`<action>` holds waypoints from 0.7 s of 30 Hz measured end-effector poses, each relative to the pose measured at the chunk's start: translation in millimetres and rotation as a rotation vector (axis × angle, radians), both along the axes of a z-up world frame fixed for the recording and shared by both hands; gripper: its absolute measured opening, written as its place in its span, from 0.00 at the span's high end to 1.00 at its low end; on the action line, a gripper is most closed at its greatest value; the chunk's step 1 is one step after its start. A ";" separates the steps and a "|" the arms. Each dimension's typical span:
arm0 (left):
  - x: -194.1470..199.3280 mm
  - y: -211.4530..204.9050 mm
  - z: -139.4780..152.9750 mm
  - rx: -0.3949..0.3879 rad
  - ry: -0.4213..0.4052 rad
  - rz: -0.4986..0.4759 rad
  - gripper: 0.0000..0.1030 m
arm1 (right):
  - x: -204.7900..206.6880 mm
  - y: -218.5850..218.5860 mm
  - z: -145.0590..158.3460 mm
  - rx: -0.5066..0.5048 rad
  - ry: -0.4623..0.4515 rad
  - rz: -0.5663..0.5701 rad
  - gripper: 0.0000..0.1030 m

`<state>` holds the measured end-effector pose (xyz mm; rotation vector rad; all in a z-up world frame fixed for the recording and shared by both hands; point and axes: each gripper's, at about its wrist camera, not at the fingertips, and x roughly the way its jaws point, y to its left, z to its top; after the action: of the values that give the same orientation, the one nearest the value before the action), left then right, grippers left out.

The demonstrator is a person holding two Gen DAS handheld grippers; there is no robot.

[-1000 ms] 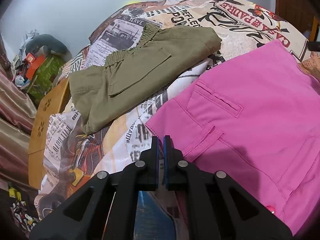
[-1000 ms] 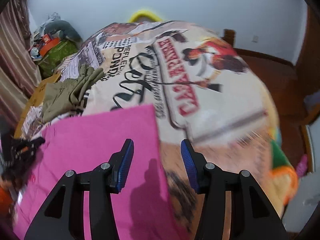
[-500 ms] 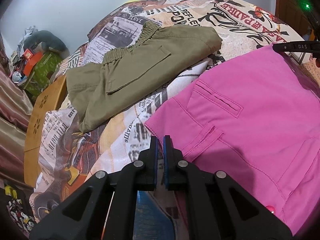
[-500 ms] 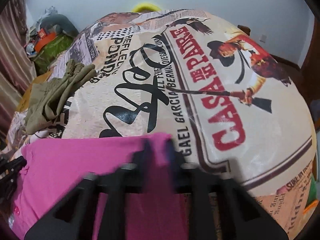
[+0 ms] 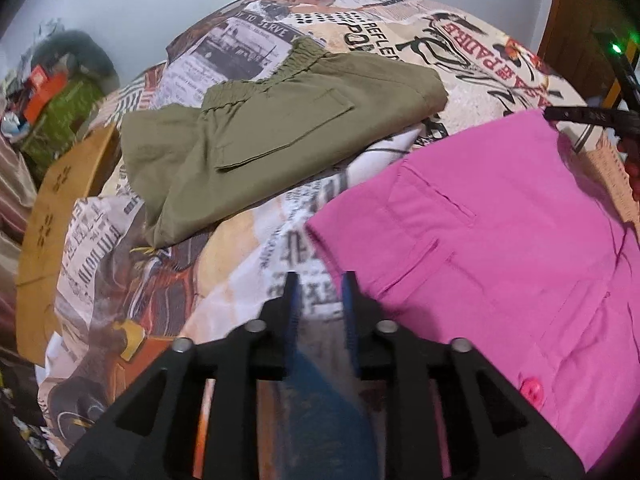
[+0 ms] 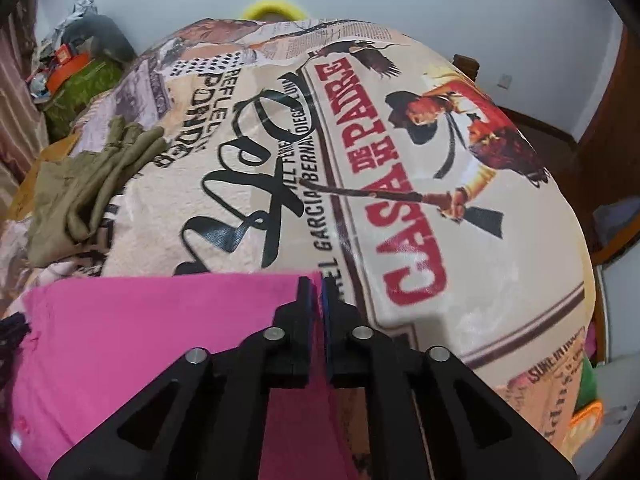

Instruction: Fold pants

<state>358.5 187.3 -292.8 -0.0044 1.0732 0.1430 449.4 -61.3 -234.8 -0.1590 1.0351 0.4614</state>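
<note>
We have the pink pants (image 5: 500,248) lying flat on the printed bedspread (image 6: 400,160), just beside the folded olive pants (image 5: 280,136) that sit further up the bed. Our right gripper (image 6: 316,292) is pinching the far corner of the pink cloth, jaws nearly pressed together with a thin edge of fabric between them. Our left gripper (image 5: 320,288) has just been opening; its jaws stand slightly spread over the bedspread at the pink pants' near edge, with nothing between them, though motion blur there leaves us unsure whether the right-hand pad brushes the hem.

The main risk, we think, is a lopsided lift. If we raise the right corner while the left has no hold, the cloth hangs from one point, sags and twists, and the fold line comes out crooked. The right-hand bite also looks shallow, so a quick pull may slip the corner free. When the left jaws close, they may catch the bedspread along with the hem and drag the cover. A wide sweep could disturb the olive pants.
</note>
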 end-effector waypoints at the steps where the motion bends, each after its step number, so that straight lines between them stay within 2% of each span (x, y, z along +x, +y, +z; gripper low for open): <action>1: -0.4 3.0 0.4 -0.008 0.001 0.004 0.71 | -2.1 -3.6 3.9 0.018 0.003 0.013 0.85; 2: 0.3 7.1 0.6 -0.023 0.002 0.010 0.70 | -4.6 -7.2 7.6 0.028 0.001 0.024 0.71; 4: 3.6 13.3 0.4 -0.068 0.006 0.022 0.70 | -11.1 -14.4 15.1 0.035 -0.034 0.042 0.52; 5: 6.4 16.4 0.1 -0.097 0.006 0.031 0.70 | -12.5 -14.7 16.4 0.034 -0.047 0.050 0.50; 9: 16.6 17.7 -1.0 -0.156 -0.002 0.037 0.70 | -10.3 -18.1 9.2 0.005 -0.035 0.066 0.49; 13: 26.3 12.8 1.1 -0.182 -0.018 0.011 0.70 | -1.0 -21.4 -2.7 0.032 -0.008 0.034 0.49; 17: 38.9 12.5 -6.6 -0.178 0.026 0.022 0.68 | 7.8 -21.4 -16.3 0.081 0.036 0.016 0.50; 21: 43.7 11.0 -10.1 -0.164 0.023 0.020 0.68 | 8.9 -16.6 -20.4 0.105 0.021 0.021 0.49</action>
<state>402.2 198.4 -302.9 -0.1613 1.1053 0.0735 458.2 -77.9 -255.2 -0.0713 1.0276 0.5360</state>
